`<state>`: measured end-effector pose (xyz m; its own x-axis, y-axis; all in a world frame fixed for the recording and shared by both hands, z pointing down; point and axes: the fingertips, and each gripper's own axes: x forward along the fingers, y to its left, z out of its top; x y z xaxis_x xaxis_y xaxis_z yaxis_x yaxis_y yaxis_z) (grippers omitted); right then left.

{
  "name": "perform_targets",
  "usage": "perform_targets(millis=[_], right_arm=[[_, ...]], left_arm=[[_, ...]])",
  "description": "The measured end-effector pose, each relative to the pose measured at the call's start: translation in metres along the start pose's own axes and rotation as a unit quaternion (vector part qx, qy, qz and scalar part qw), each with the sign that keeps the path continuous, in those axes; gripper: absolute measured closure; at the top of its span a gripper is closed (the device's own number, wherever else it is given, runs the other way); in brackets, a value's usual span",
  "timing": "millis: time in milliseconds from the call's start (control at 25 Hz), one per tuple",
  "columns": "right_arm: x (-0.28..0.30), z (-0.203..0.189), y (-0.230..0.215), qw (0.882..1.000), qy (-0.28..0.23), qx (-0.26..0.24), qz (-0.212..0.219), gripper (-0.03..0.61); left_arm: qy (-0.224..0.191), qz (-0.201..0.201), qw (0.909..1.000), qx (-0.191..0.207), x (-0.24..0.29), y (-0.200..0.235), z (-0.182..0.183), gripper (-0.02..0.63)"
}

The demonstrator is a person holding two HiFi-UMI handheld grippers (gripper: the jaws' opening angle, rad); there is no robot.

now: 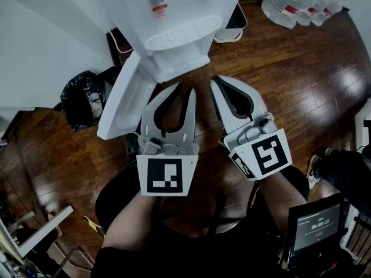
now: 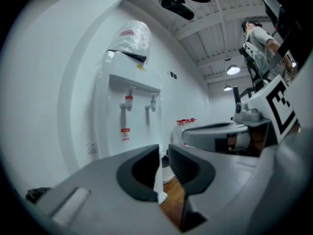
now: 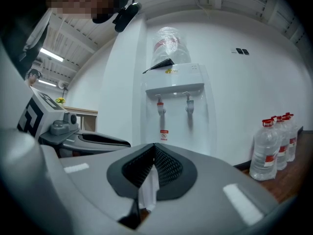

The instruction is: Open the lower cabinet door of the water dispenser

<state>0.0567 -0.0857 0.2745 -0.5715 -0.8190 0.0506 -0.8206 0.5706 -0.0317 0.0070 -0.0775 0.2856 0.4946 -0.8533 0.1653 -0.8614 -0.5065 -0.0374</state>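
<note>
Door (image 1: 124, 97) one, taps (image 3: 160, 106) two, bottles (image 3: 266, 153) perhaps four.

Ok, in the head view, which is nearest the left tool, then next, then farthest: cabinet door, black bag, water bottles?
1. cabinet door, just left of the left tool.
2. black bag, farther left, on the floor.
3. water bottles, far top right.

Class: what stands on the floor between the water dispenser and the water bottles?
A white-rimmed bin, dark inside, close beside the water dispenser; bare wood floor runs on to the water bottles. The head view shows this.
</note>
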Motion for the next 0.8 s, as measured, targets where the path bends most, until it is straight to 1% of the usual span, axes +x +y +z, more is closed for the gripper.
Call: perform_targets(millis=[320,560,800], right_arm=[[-0.0018,-0.0023,0.0011,1.0,0.002,0.001,-0.003,0.574],[-0.001,-0.0027,0.0007,1.0,0.003,-0.001,0.001,0.574],[-0.0018,-0.0037,0.0028,1.0,0.005,-0.003,0.001,0.574]], left_arm=[[0.004,-0.001,1.0,0.006,-0.0029,0.0008,-0.0047,0.534],[0.007,0.002,1.0,-0.001,-0.001,0.0013,-0.0047,0.535],[0.006,-0.002,0.9999,0.013,-0.0025,0.0011,-0.0049,0.535]])
